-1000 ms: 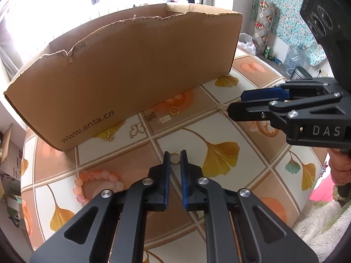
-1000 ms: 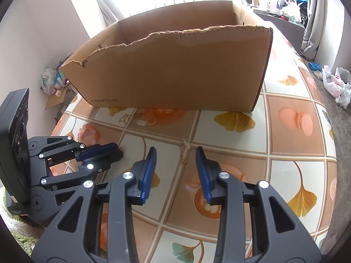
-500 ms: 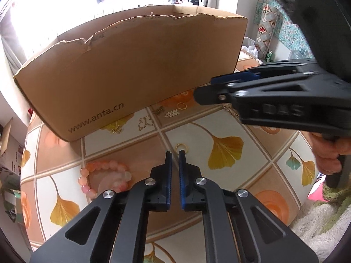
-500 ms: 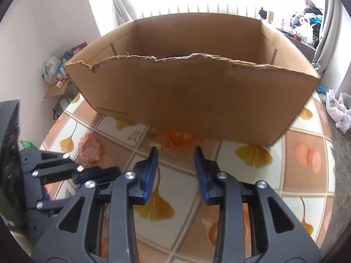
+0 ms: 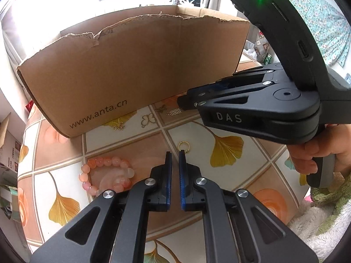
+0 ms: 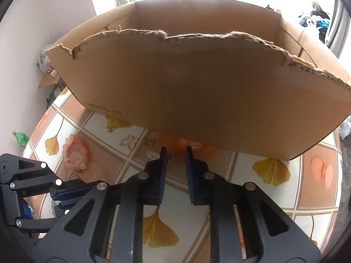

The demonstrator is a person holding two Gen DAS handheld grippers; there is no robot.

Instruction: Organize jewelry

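"www.anta.cn" is printed in dark letters on the near wall of the cardboard box, toward its lower corner at about 8 o'clock. "DAS" is marked in pale capitals on the side of the right gripper, seen at 3 o'clock in the left wrist view.

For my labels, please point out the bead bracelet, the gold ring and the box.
Bracelet (image 5: 103, 161), left wrist view, upper beads.
Ring (image 5: 182, 146), left wrist view, its hoop.
Box (image 5: 131, 65), left wrist view, front wall.

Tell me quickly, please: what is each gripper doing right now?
Left gripper: shut, holding nothing.
Right gripper: jaws closing, nothing clearly between them.
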